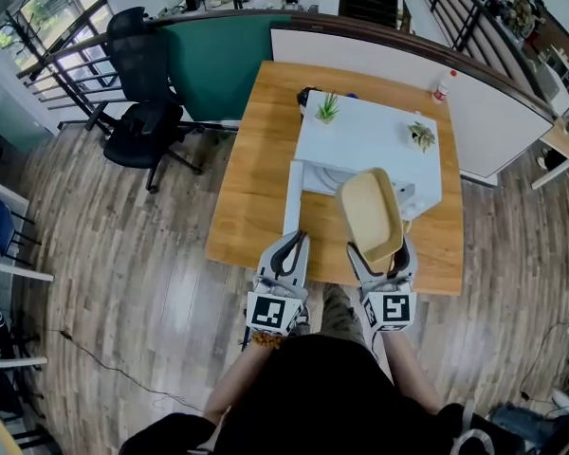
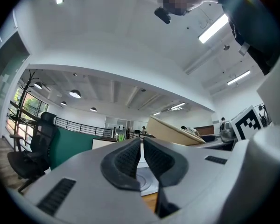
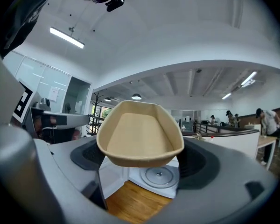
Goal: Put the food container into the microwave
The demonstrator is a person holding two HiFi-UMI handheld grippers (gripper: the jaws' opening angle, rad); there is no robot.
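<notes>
My right gripper [image 3: 140,158] is clamped on the near end of the tan food container [image 3: 139,132]. It is up in the air, just in front of the open microwave [image 1: 365,138]. My left gripper [image 2: 141,147] is closed on nothing.

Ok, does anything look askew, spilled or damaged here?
Only the food container: the right tongs hold it tipped up, its open side toward the person. It is empty, so nothing spills. The microwave stands open, undamaged.
</notes>
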